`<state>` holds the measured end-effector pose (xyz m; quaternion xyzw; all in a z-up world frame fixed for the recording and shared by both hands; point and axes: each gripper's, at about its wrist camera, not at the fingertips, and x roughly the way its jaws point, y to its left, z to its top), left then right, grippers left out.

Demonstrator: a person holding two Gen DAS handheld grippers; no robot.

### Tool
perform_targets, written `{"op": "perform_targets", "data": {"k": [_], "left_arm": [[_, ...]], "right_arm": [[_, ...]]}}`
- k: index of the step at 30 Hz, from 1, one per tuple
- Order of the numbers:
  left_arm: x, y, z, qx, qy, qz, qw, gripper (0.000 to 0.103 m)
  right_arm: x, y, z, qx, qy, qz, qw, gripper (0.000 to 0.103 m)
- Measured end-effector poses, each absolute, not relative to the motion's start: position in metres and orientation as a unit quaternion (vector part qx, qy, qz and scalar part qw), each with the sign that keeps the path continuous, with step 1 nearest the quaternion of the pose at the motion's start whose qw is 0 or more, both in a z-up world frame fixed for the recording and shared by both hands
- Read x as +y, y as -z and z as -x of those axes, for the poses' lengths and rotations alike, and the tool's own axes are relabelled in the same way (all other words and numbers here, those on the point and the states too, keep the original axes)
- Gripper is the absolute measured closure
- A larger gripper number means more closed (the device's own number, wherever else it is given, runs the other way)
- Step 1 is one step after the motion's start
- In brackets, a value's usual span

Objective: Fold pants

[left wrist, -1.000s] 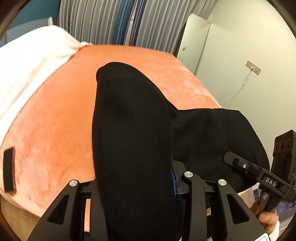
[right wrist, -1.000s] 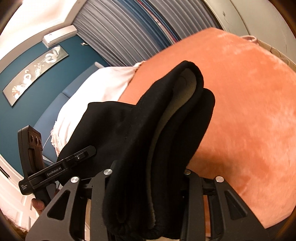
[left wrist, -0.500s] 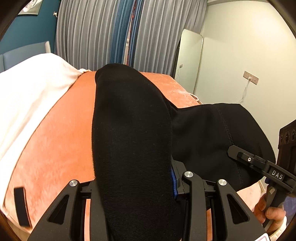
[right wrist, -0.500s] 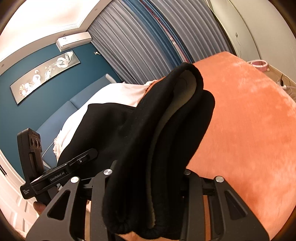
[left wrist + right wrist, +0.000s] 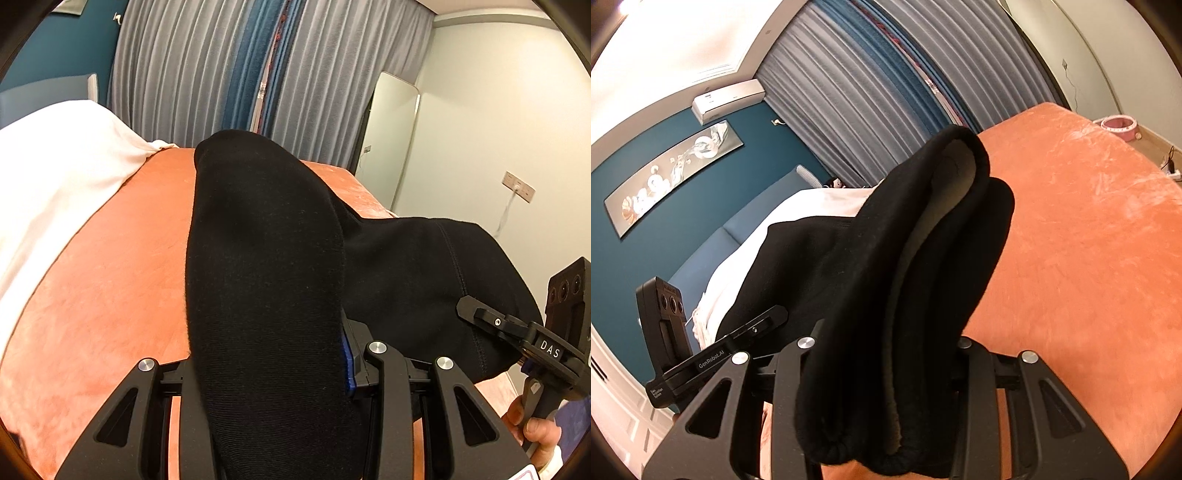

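Observation:
The black pants (image 5: pixel 266 280) are held up above the orange bed cover (image 5: pixel 110 266). My left gripper (image 5: pixel 273 369) is shut on a thick fold of the pants, which bulges up between its fingers and hides the tips. My right gripper (image 5: pixel 886 369) is shut on the pants (image 5: pixel 916 280) near a gathered hem, with the grey lining showing. The fabric hangs stretched between both grippers. The right gripper also shows at the right edge of the left wrist view (image 5: pixel 517 332), and the left gripper at the left of the right wrist view (image 5: pixel 713 358).
A white duvet (image 5: pixel 48 177) covers the left part of the bed. Grey and blue curtains (image 5: pixel 229 70) hang behind the bed. A mirror (image 5: pixel 391 140) leans on the right wall. A pink round object (image 5: pixel 1119 127) lies on the floor beyond the bed.
Both grippers have risen with the pants in them and tilted up. More of the curtains and walls shows, less of the bed. The grips are unchanged.

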<state>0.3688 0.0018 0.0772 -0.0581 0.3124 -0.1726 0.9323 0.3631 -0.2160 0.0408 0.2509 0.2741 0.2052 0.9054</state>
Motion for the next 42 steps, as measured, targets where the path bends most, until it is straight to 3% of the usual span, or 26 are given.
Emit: {"op": "perform_targets", "data": {"k": [8, 20, 23, 26, 28, 30, 35, 39, 42], "left_arm": [[-0.011, -0.016, -0.449, 0.329, 0.154, 0.083, 0.928, 0.068], [-0.007, 0.097, -0.500, 0.394, 0.140, 0.079, 0.905, 0.067], [0.000, 0.116, -0.505, 0.397, 0.143, 0.082, 0.903, 0.063], [0.006, 0.133, -0.505, 0.402, 0.139, 0.080, 0.902, 0.049], [0.014, 0.141, -0.507, 0.399, 0.121, 0.084, 0.905, 0.034], [0.019, 0.143, -0.514, 0.408, 0.095, 0.093, 0.903, 0.008], [0.038, 0.147, -0.512, 0.448, 0.119, 0.159, 0.871, 0.008], [0.052, 0.144, -0.489, 0.458, 0.127, 0.193, 0.859, 0.009], [0.060, 0.148, -0.472, 0.451, 0.131, 0.221, 0.855, 0.009]], "right_arm": [[-0.228, 0.020, -0.446, 0.303, -0.196, -0.256, 0.897, 0.070], [-0.240, 0.138, -0.504, 0.371, -0.178, -0.272, 0.870, 0.069], [-0.247, 0.159, -0.505, 0.376, -0.172, -0.289, 0.864, 0.067], [-0.251, 0.173, -0.508, 0.391, -0.165, -0.301, 0.854, 0.056], [-0.250, 0.175, -0.507, 0.393, -0.163, -0.294, 0.856, 0.052], [-0.245, 0.173, -0.506, 0.394, -0.154, -0.275, 0.863, 0.048], [-0.245, 0.169, -0.495, 0.404, -0.140, -0.275, 0.861, 0.034], [-0.245, 0.164, -0.466, 0.401, -0.131, -0.283, 0.861, 0.016], [-0.251, 0.165, -0.456, 0.392, -0.134, -0.306, 0.857, 0.016]]}}
